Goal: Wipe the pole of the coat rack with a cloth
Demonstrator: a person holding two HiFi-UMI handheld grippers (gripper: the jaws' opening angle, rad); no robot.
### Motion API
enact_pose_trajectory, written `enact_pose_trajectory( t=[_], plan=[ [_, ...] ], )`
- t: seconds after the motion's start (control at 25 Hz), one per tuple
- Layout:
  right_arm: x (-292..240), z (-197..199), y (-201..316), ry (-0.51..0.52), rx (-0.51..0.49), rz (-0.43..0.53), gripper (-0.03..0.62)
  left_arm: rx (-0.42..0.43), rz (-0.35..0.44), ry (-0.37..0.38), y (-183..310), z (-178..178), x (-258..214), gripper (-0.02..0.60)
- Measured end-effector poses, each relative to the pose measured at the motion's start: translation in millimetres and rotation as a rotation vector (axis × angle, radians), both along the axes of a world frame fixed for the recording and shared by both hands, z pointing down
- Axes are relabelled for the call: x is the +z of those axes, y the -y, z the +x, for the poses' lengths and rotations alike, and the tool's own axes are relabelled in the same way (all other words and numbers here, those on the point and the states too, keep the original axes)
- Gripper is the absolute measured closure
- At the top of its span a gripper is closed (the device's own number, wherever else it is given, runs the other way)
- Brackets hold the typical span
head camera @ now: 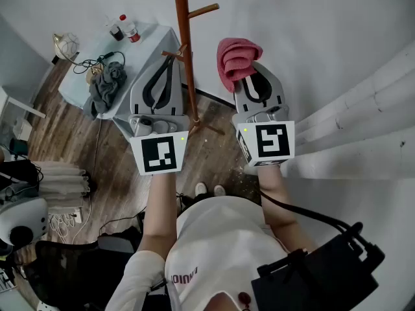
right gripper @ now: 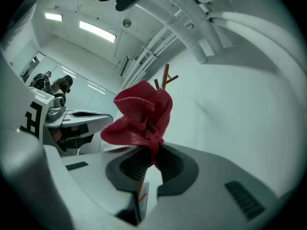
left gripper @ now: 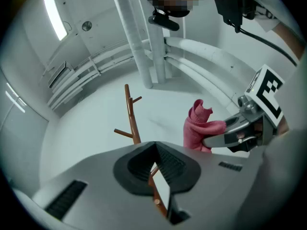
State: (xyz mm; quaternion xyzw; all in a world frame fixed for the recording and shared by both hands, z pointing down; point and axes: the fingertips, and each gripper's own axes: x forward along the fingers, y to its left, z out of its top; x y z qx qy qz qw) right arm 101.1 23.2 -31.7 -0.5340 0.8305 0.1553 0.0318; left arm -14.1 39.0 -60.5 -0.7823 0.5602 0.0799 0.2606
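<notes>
Pink-red cloth (head camera: pixel 236 58) sits bunched in the right gripper (head camera: pixel 250 76), whose jaws are clamped on its lower folds so that the rest flares out beyond the tips. The brown wooden pole (head camera: pixel 183 31) of the coat rack rises between the two tools in the head view. The cloth is just to the pole's right, near it but with a strip of white wall showing between them. The left gripper (head camera: pixel 171 59) is held on the other side of the pole, its jaws brought together at the tips with nothing caught between them. Those tips lie close to a short peg (head camera: pixel 166 53) that sticks out from the pole to the left, and whether they touch it cannot be told. In the left gripper view the pole stands beyond the closed jaws and shows again through the slot beneath them. Another peg (head camera: pixel 203 9) angles off to the right higher up. Beyond the rack, by the wall, stands a small table (head camera: pixel 150 39) under a pale cover. On it are a bottle with a red cap (head camera: pixel 130 30), a dark jar (head camera: pixel 117 33), a crumpled grey garment (head camera: pixel 107 86) and a tangle of black cable (head camera: pixel 97 62). The floor (head camera: pixel 110 167) is dark wood planking, and thick white pipes (head camera: pixel 363 115) run along the wall on the right.
</notes>
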Motion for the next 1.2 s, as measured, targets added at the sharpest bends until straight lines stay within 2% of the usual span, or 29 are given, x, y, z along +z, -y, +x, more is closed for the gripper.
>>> enact_pose_trajectory(
  t=[0.44,0.92,0.96,1.08,1.12,1.2],
  plan=[
    [3.0,-5.2,8.2,-0.017,0.004,-0.005,0.548,0.000,-0.007,-0.004,6.9,-6.8,3.5,0.568],
    [23.1,-19.4,23.4,-0.024,0.038,-0.057,0.546,0.023,-0.065,-0.021,19.8,-25.7,27.0,0.568],
    [24.5,-20.6,25.0,-0.024,0.043,-0.061,0.546,0.026,-0.069,0.004,20.9,-26.8,29.7,0.568],
    [30.1,-22.0,29.1,-0.026,0.064,-0.074,0.546,0.022,-0.068,0.216,23.8,-25.4,41.4,0.568],
    [31.6,-21.8,30.2,-0.027,0.072,-0.077,0.546,0.026,-0.070,0.243,24.6,-25.2,44.5,0.568],
    [33.9,-21.1,32.2,-0.029,0.086,-0.081,0.546,0.039,-0.080,0.248,25.7,-25.8,49.9,0.568]
  ],
)
